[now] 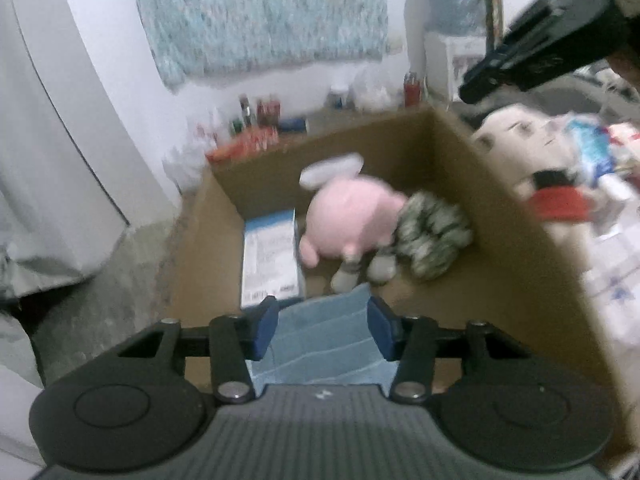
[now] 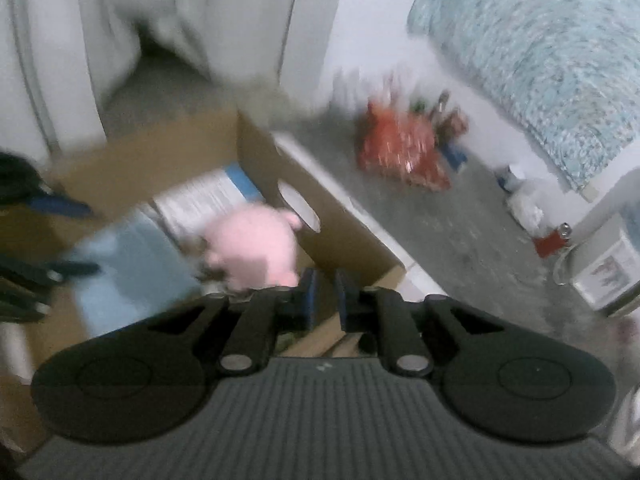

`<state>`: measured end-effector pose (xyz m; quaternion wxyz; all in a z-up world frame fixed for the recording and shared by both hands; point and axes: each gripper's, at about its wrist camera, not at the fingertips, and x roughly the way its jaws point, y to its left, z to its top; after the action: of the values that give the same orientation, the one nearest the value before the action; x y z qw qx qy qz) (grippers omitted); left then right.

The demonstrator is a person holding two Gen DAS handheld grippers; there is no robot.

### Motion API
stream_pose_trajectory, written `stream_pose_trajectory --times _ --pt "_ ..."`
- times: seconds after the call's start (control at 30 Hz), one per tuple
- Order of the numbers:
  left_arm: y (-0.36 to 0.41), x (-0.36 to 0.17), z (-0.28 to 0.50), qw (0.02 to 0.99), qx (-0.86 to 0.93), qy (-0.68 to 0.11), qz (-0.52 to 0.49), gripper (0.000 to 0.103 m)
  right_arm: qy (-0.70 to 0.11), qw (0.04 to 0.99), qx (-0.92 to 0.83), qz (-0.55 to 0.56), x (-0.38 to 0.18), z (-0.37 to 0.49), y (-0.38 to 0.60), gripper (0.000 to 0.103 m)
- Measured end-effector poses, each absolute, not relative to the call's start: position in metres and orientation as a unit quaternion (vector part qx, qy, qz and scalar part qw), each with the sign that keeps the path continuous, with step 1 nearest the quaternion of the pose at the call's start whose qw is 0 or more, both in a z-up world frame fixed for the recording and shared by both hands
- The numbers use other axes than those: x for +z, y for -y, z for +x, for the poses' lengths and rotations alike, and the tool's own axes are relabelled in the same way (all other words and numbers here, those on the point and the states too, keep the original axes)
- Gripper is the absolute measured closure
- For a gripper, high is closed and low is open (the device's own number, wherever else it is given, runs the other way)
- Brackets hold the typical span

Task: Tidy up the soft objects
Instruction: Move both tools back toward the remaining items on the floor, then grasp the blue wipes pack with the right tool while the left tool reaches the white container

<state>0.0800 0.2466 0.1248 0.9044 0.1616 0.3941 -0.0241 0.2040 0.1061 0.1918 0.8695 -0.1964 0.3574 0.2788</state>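
Note:
A brown cardboard box [image 1: 508,248] sits on the floor. Inside lie a pink plush toy [image 1: 348,220], a grey-green fuzzy toy [image 1: 432,232] and a white-blue carton [image 1: 270,256]. My left gripper [image 1: 322,326] is over the box's near side, shut on a folded light-blue cloth [image 1: 320,348]. My right gripper [image 2: 325,296] hovers over the box [image 2: 340,236] edge with its jaws nearly together and nothing between them; it shows as a dark shape in the left wrist view [image 1: 552,36]. The pink plush [image 2: 252,248] and the blue cloth [image 2: 132,272] show blurred in the right wrist view.
A white plush with a red collar [image 1: 532,168] lies outside the box on the right, among printed packets [image 1: 600,152]. Bottles and red packets [image 1: 248,128] line the wall behind the box. A red bag [image 2: 404,152] lies on the grey floor. A white door stands at left.

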Motion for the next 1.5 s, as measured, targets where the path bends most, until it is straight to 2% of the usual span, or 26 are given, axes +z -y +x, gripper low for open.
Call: stream_pose_trajectory --times 0.17,0.3,0.4,0.57,0.67,0.8,1.1,1.37,1.47,1.5 --pt "-0.203 0.162 0.025 0.927 -0.044 -0.343 0.144 0.044 -0.298 0.902 0.301 -0.084 0.223 0.112 0.007 0.082" --pt "-0.159 0.171 -0.001 0.937 -0.083 -0.316 0.126 0.039 -0.273 0.927 0.256 -0.024 0.197 0.058 0.099 0.070" --pt "-0.125 0.165 -0.006 0.944 -0.101 -0.297 0.106 0.036 -0.269 0.944 0.189 -0.012 0.170 0.027 0.151 0.070" --pt "-0.061 0.138 0.008 0.945 -0.129 -0.284 0.102 0.036 -0.266 0.952 0.136 0.067 0.144 0.021 0.223 0.070" --pt "-0.028 0.122 0.025 0.944 -0.143 -0.286 0.077 0.036 -0.239 0.963 0.102 0.077 0.132 0.031 0.247 0.070" --pt "0.009 0.095 0.048 0.938 -0.166 -0.301 0.047 0.036 -0.212 0.968 0.081 0.110 0.114 0.041 0.284 0.065" --pt "0.049 0.029 0.093 0.927 -0.159 -0.330 0.076 0.035 -0.290 0.943 0.106 0.125 0.055 0.081 0.295 0.062" --pt "0.049 -0.005 0.139 0.919 -0.123 -0.369 0.064 0.033 -0.319 0.924 0.132 0.161 0.040 0.113 0.277 0.062" --pt "0.043 -0.011 0.148 0.921 -0.120 -0.369 0.038 0.040 -0.330 0.920 0.132 0.163 0.033 0.119 0.273 0.062" --pt "0.041 -0.013 0.148 0.920 -0.128 -0.370 0.030 0.051 -0.332 0.921 0.130 0.158 0.031 0.121 0.270 0.061"
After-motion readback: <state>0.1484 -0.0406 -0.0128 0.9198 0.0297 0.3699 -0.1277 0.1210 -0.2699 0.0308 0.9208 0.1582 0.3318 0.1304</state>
